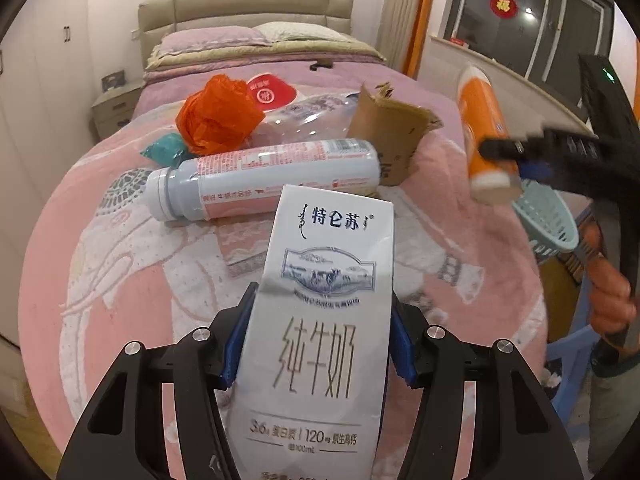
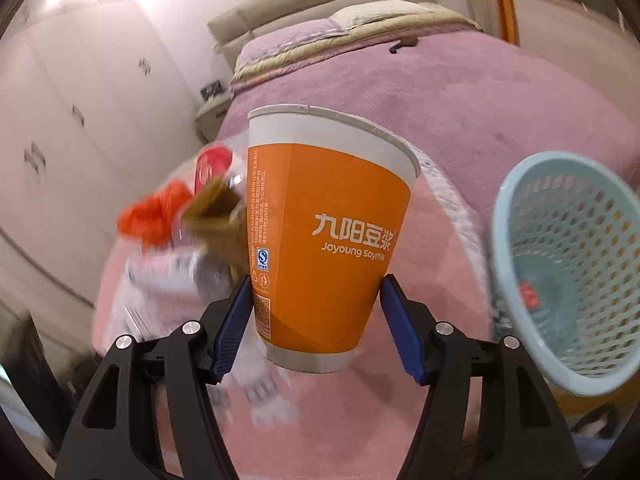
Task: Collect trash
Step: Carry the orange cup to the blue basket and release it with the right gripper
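Observation:
My left gripper (image 1: 320, 340) is shut on a white milk carton (image 1: 324, 320) and holds it above the pink bedspread. My right gripper (image 2: 316, 320) is shut on an orange paper soy-milk cup (image 2: 324, 232); in the left wrist view the cup (image 1: 482, 132) hangs in the air at the right. A light blue mesh basket (image 2: 568, 264) stands just right of the cup, with a red scrap inside; its rim also shows in the left wrist view (image 1: 548, 220). On the bed lie a pink-and-white bottle (image 1: 264, 180), an orange plastic bag (image 1: 216, 116), torn cardboard (image 1: 388, 128) and a clear plastic bottle (image 1: 308, 116).
A teal wrapper (image 1: 166, 148) and a red-lidded cup (image 1: 268, 92) lie among the trash. Pillows and the headboard (image 1: 244, 8) are at the far end. A nightstand (image 1: 114, 108) and wardrobe are at the left. A blue stool (image 1: 572, 360) is at the right.

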`<state>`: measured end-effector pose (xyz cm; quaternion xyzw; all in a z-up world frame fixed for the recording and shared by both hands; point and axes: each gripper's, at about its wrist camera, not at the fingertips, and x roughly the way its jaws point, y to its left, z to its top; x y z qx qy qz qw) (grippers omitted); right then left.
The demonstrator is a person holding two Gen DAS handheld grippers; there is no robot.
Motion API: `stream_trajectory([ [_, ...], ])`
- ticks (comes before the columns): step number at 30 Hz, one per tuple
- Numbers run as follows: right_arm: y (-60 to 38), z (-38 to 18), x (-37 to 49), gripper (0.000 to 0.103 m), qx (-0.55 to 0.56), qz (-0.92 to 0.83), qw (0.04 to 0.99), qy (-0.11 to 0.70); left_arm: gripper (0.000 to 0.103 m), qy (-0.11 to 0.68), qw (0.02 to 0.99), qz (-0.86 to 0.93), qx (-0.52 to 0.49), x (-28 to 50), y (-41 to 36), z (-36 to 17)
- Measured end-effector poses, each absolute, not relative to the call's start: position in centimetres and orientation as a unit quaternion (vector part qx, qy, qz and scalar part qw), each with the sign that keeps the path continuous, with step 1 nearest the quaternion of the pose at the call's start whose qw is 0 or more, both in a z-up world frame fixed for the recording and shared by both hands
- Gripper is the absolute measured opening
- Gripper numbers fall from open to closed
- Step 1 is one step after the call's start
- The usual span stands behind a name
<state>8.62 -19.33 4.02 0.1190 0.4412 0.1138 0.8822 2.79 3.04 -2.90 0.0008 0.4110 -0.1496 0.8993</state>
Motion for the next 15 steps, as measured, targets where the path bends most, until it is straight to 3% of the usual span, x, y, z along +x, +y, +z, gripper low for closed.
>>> stream_trajectory([
  [8, -18.0, 3.3, 5.5, 0.062, 0.028, 0.096, 0.874, 0.475, 0.055, 0.410, 0.898, -0.160, -0.002, 2.5, 2.0, -3.0],
  [15, -16.8, 1.4, 6.0, 0.067, 0.027, 0.106, 0.864, 0.492, 0.055, 0.411, 0.899, -0.154, -0.005, 2.5, 2.6, -2.9],
])
